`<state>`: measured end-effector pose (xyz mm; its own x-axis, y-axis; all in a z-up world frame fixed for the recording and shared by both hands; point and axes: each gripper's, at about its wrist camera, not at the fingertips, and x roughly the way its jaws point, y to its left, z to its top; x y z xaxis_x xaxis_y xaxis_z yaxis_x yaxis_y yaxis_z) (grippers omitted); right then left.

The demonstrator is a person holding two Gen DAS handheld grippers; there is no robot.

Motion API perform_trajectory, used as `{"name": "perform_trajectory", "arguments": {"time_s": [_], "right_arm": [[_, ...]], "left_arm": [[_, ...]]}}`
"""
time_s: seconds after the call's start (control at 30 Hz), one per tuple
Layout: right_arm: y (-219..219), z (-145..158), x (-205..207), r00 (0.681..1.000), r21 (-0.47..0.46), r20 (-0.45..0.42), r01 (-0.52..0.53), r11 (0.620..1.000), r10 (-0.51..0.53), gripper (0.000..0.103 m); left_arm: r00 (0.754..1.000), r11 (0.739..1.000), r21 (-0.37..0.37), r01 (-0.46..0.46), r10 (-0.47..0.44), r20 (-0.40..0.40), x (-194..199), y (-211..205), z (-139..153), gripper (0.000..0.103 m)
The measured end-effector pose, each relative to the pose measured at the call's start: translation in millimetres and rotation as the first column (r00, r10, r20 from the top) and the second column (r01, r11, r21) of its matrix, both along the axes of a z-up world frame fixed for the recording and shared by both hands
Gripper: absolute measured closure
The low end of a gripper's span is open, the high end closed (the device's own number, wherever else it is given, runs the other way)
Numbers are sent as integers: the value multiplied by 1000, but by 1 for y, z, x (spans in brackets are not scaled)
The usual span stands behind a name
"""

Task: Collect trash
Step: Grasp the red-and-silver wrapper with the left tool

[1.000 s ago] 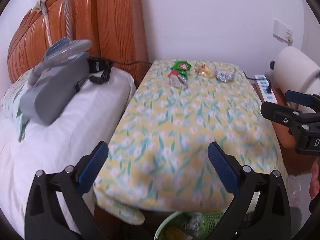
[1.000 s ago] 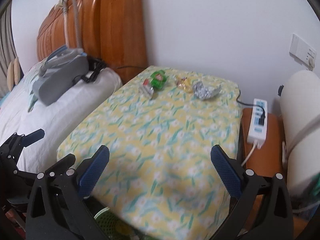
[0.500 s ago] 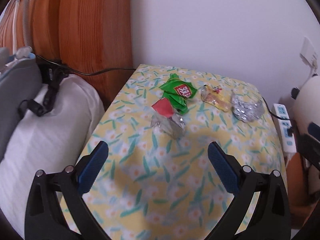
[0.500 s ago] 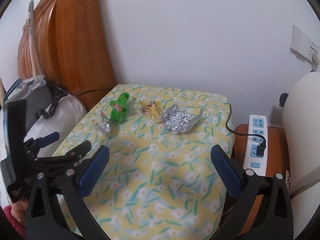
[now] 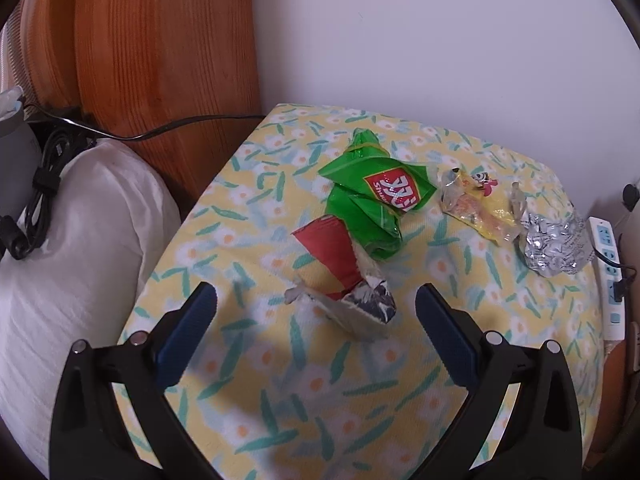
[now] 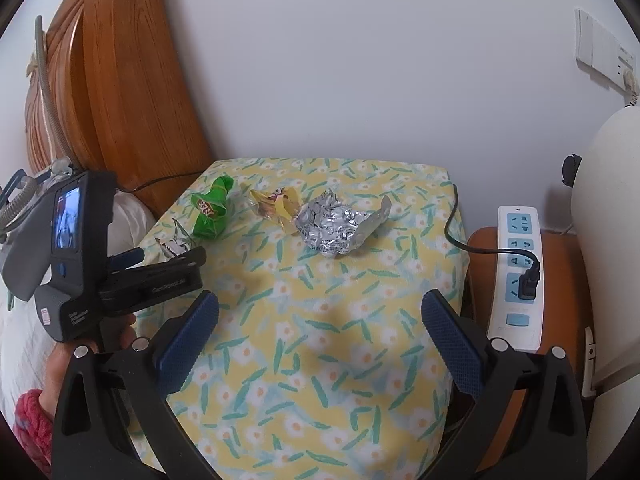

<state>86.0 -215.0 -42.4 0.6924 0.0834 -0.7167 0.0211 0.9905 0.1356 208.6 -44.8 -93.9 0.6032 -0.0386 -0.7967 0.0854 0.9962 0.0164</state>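
Observation:
Several pieces of trash lie on a yellow flowered cloth (image 5: 280, 400) covering a bedside stand. Nearest the left gripper (image 5: 316, 312) is a red and silver wrapper (image 5: 348, 280), just ahead of its open fingers. Behind it lie a green snack bag (image 5: 372, 196), a yellow clear wrapper (image 5: 476, 208) and crumpled foil (image 5: 556, 244). The right gripper (image 6: 320, 316) is open and empty, hanging back over the cloth (image 6: 320, 360). From there the foil (image 6: 336, 228), yellow wrapper (image 6: 276, 204), green bag (image 6: 212, 208) and silver wrapper (image 6: 176, 240) show, with the left gripper (image 6: 160, 256) at the silver wrapper.
A wooden headboard (image 5: 152, 48) and a white pillow (image 5: 80, 240) with black cables (image 5: 44, 184) lie to the left. A white power strip (image 6: 518, 268) with a plugged cord sits on a wooden stool at the right. The wall stands close behind. A hand (image 6: 64, 364) holds the left gripper.
Both grippers have moved forward toward the trash at the far end of the cloth. The left one has closed in on the red and silver wrapper. Both stay open.

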Motion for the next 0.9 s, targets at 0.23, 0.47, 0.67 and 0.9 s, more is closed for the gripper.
{"name": "perform_trajectory", "arguments": {"time_s": [0.23, 0.47, 0.67, 0.9], "right_arm": [[2, -5, 0, 1000, 5, -8, -8, 1000, 8, 2], [2, -4, 1, 1000, 10, -8, -5, 1000, 6, 2], [1, -7, 2, 1000, 9, -16, 0, 1000, 0, 2], [-1, -10, 1, 1000, 11, -24, 2, 1000, -2, 2]], "left_arm": [[1000, 1000, 31, -5, 4, 17, 3, -10, -1, 18], [1000, 1000, -20, 1, -2, -16, 5, -7, -4, 54], [1000, 1000, -18, 23, -24, -15, 3, -7, -2, 65], [998, 998, 6, 62, -62, 20, -16, -6, 18, 67]]}}
